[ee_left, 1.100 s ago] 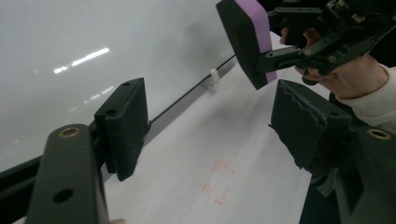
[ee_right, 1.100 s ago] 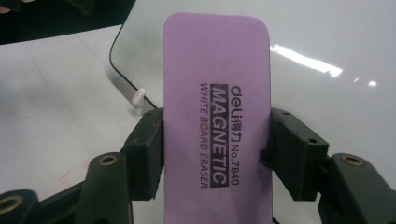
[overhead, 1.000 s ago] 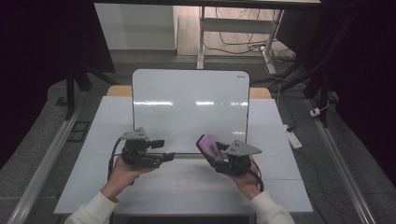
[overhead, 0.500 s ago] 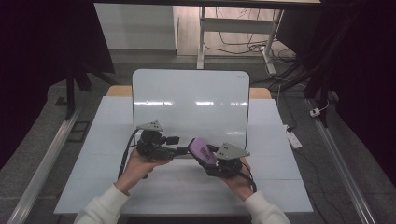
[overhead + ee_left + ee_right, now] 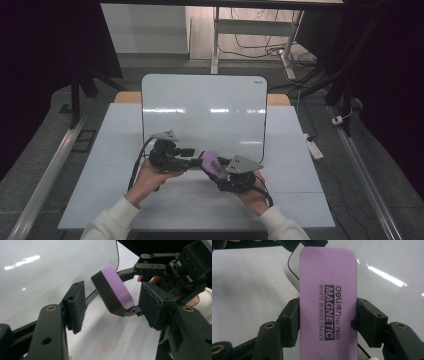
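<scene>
near the front edge of the white table (image 5: 100, 165), both grippers are held close together by two hands in white sleeves. a purple whiteboard eraser (image 5: 212, 164) is clamped across its width between the jaws of the right gripper (image 5: 227, 175), its far end tilted up and left toward the left gripper (image 5: 186, 161). printed text "deli magnetic white board eraser no.7840" is seen on the purple face (image 5: 328, 307) in the right gripper view, with both pads pressed against the eraser's long edges. in the left gripper view the left gripper's jaws are spread wide, nothing gripped, and the eraser (image 5: 112, 290) is seen in the gap between them, apart from both pads; its dark felt side faces left. a glossy whiteboard (image 5: 205, 107) is laid flat on the table just beyond the grippers, with ceiling light reflected on it.
</scene>
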`<state>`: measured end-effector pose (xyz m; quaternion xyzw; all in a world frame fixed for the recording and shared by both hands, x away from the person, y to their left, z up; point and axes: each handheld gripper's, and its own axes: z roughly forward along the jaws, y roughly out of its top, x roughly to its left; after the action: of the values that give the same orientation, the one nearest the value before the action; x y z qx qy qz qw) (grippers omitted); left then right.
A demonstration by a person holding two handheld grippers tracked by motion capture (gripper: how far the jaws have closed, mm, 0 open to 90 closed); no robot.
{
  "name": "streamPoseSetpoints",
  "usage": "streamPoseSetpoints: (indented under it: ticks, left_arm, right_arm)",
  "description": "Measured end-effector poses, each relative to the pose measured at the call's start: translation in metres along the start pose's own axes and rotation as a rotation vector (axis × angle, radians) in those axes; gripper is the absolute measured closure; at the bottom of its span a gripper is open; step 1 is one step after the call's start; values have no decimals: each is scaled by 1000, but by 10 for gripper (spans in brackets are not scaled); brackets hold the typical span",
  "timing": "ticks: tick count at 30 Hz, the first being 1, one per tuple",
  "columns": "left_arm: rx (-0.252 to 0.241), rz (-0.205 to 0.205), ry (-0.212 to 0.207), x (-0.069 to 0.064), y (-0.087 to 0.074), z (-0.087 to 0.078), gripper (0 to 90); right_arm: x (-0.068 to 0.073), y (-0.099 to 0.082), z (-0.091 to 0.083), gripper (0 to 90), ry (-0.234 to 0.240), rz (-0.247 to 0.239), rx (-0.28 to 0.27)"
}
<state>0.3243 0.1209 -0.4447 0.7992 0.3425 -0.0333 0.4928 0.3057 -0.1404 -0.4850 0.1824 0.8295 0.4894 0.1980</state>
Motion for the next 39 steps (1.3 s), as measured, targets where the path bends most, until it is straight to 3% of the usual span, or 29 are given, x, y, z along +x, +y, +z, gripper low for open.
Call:
streamPoseSetpoints:
  ticks: [3,7,11,16,22,26,29,32,33,35,39]
  left_arm:
    - [-1,17,-7,-1,0,0,385]
    - [21,100,-13,-2,0,-3,330]
    - [67,178,-32,0,-1,-2,288]
    - [147,258,-91,-1,0,5,258]
    - [210,343,-146,-7,-2,13,304]
    - [241,369,-160,-7,-4,17,378]
    - [242,355,-166,-6,-4,17,402]
    - [225,334,-162,-6,-3,15,409]
    - [216,317,-161,-5,-2,14,411]
    - [194,275,-148,-1,-1,12,412]
    - [148,139,-122,9,0,7,413]
  right_arm:
    - [-1,-1,0,401,6,-1,-5]
    - [-5,-1,-3,401,49,15,-25]
    - [-11,-2,-6,401,139,35,-34]
    - [-13,-1,-6,402,243,8,-12]
    - [-16,-1,-4,402,357,-11,33]
    - [-18,-1,-3,402,425,-8,63]
    - [-19,-1,-2,401,443,1,81]
    - [-20,-1,-3,387,435,9,67]
    - [-19,0,-4,367,412,7,58]
    - [-16,2,-9,294,322,-15,48]
    - [-10,7,-21,309,155,-73,31]
